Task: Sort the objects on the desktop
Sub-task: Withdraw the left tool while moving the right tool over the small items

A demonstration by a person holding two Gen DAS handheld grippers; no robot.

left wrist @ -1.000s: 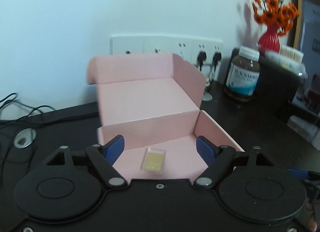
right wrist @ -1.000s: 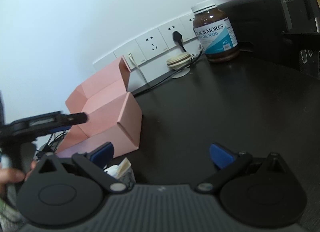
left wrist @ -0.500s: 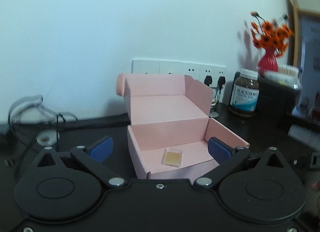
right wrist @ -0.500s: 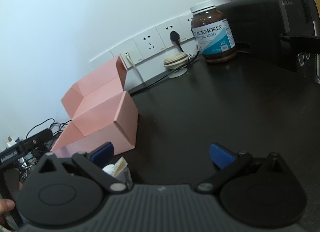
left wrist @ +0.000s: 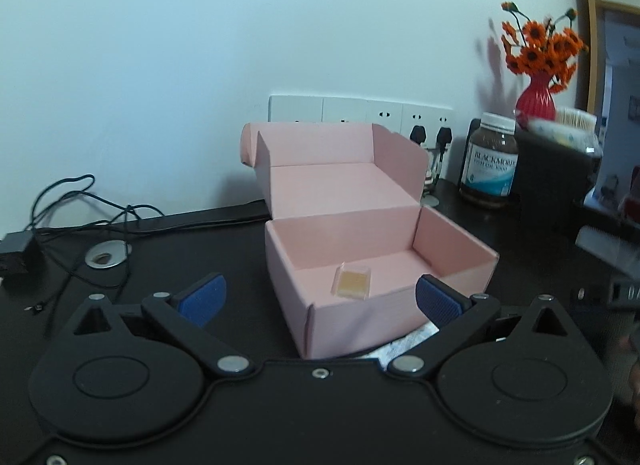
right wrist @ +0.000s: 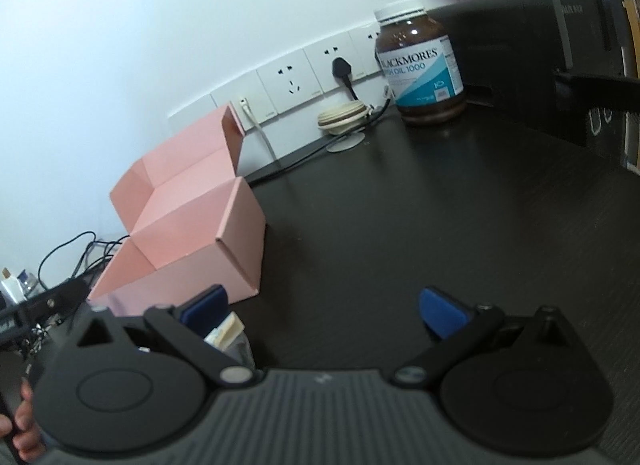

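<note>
An open pink cardboard box stands on the dark desk with its lid leaning back toward the wall. On its floor lies a small clear square packet with a yellowish pad inside. My left gripper is open wide just in front of the box, its blue pads either side of the front wall, holding nothing. In the right wrist view the pink box sits to the left. My right gripper is open over bare desk. A pale sachet lies by its left finger, not gripped.
A brown supplement bottle, a coiled white cable and wall sockets line the back. A black machine stands at the right. A red vase of orange flowers tops it. Loose cables lie left. White paper pokes from under the box.
My left gripper drew back out of the box and its jaws widened; the clear packet stayed on the box floor. The right gripper kept still.
</note>
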